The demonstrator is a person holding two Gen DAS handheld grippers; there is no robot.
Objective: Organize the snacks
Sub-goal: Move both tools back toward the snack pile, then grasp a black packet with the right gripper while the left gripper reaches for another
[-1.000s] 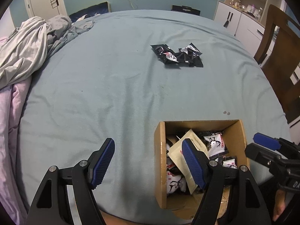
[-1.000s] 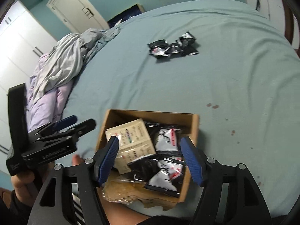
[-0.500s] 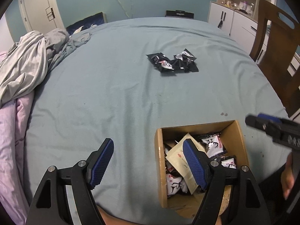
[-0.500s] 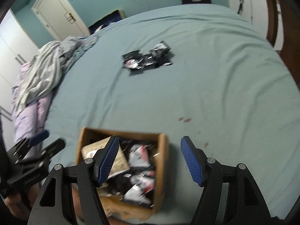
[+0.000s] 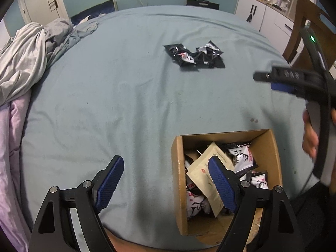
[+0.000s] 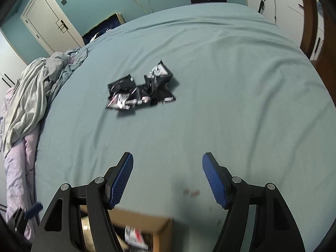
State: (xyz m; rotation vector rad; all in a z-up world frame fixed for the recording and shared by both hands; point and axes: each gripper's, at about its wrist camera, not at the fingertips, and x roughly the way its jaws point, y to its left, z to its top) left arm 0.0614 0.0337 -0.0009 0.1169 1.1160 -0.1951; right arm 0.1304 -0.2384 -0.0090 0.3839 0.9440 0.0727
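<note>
**Both tongs empty over the bed; loose snack packets lie far from the box**

Left tongs [image 5: 166, 178]: jaws wide and just been opening further, nothing between the blue pads; the right pad hangs over the near-left part of a cardboard box [image 5: 178, 180], the left pad over bare bedsheet [image 5: 126, 96]; tongs point steeply down.

Right tongs [image 6: 167, 180]: jaws standing well apart, nothing held; only teal sheet between the pads, with two small reddish spots [image 6: 191, 192] on the cloth just beside the right pad; in the left wrist view these tongs show blurred at the right edge, a hand [image 5: 310, 134] gripping the handle.

Cardboard box: open-topped, sitting on the sheet at the near edge of the bed; holds a heap of black-and-white snack packets [image 5: 241, 154] with an antler mark and one tan paper pouch [image 5: 208, 176] lying slantwise on top; in the right wrist view only its far rim shows at the bottom, blurred.

Loose pile of black snack packets [image 6: 140, 92]: on the sheet near mid-bed, well apart from box and both tongs; packets overlap each other; count not clear.

Further out: crumpled grey bedding [image 5: 25, 63] at the left side over a lilac quilt [image 5: 10, 147]; wooden chair [image 5: 304, 27] and white cabinets [image 5: 260, 14] at the right; white door [image 6: 48, 23] in a teal wall.
</note>
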